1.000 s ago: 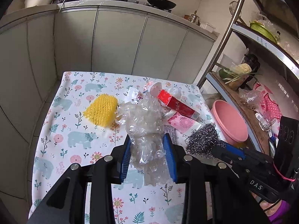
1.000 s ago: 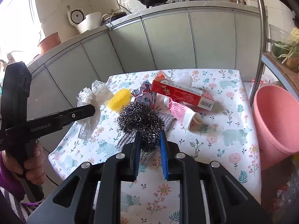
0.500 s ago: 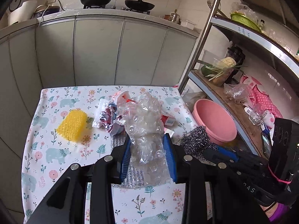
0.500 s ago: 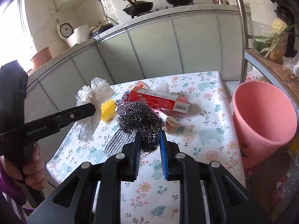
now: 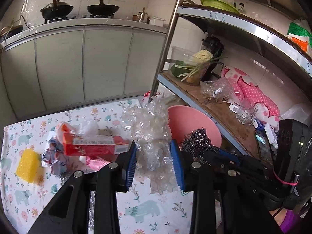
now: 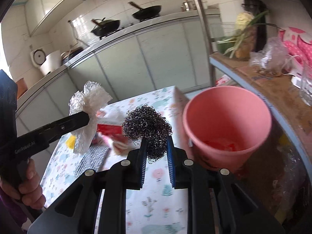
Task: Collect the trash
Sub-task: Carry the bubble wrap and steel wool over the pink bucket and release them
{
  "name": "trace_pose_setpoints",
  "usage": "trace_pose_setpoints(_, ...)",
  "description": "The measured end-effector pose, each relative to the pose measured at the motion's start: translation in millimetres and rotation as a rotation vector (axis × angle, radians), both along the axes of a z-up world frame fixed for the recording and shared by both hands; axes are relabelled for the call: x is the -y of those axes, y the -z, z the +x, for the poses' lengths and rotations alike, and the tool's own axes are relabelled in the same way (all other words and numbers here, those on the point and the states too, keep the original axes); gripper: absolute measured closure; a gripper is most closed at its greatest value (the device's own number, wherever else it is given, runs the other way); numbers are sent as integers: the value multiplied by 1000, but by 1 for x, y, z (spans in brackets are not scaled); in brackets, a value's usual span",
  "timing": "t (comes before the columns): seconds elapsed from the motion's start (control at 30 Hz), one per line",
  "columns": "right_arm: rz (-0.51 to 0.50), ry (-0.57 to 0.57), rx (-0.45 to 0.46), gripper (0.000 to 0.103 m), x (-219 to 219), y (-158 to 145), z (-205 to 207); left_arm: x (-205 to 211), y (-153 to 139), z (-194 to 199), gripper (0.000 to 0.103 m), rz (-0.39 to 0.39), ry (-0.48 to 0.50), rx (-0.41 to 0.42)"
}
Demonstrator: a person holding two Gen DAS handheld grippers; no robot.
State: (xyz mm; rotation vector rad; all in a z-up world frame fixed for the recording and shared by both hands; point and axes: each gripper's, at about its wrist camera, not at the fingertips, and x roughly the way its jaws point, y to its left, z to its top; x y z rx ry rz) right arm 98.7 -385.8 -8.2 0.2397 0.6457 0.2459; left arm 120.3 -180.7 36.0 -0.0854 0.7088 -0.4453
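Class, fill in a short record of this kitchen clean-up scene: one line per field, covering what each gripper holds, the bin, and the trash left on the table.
left gripper: shut on crumpled clear plastic
right gripper: shut on steel wool ball
bin: pink bucket beside the table, something red at its bottom
table: floral cloth
trash left: red box, yellow sponge, crumpled wrappers

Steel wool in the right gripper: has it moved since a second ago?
Yes. The steel wool, clamped in the right gripper, has swung right, from above the table clutter toward the pink bin.
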Motion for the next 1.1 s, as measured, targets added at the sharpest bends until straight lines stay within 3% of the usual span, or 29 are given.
trace_pose_setpoints(0.4,-40,188,-50,83,60,20,37,77,28,52,70,-3,107,-27)
trace_pose_setpoints(0.73,-80,249,-112,83,80,43,65,121,66,100,70,25,133,-102)
trace_pose_setpoints(1.1,-120,281,-153,83,85,63,83,143,99,123,69,63,146,-152)
